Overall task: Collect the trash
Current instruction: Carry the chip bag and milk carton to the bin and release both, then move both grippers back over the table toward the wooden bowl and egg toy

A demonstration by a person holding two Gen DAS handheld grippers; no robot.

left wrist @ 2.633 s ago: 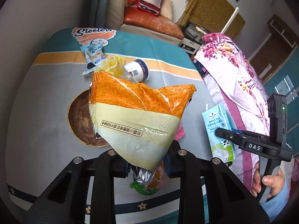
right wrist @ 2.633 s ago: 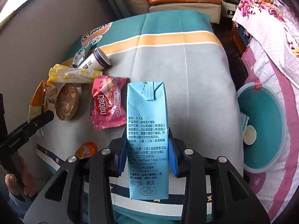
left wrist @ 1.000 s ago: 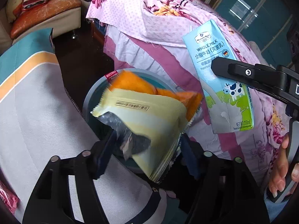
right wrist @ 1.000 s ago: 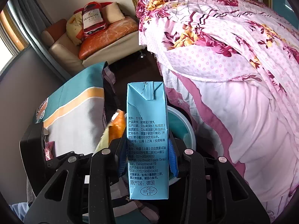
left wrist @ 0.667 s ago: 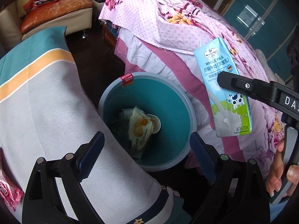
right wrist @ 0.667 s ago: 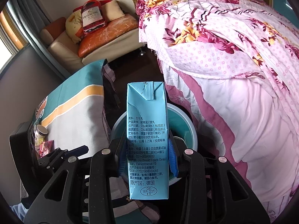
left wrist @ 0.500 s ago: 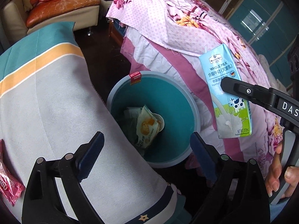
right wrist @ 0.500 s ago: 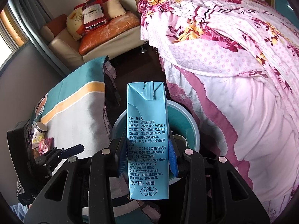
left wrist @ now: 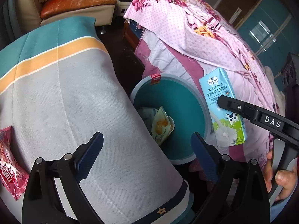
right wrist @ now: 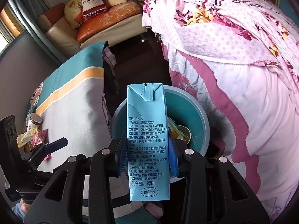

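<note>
Right tool point(right wrist: 147, 156) grips an upright milk carton point(right wrist: 147, 141) above the teal bin point(right wrist: 204, 130); left tool point(left wrist: 146, 149), jaws just opened wide, holds nothing; a snack bag point(left wrist: 159, 127), apparently, lies inside.

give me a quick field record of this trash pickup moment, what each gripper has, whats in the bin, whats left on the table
left gripper: open, nothing between its fingers, jaws have just been opening
right gripper: shut on the milk carton, held upright above the bin
bin: teal inside, grey rim, on the floor between table and bed
in bin: snack bag, small cup, other wrappers
on table: pink wafer packet, paper cup, yellow wrapper
</note>
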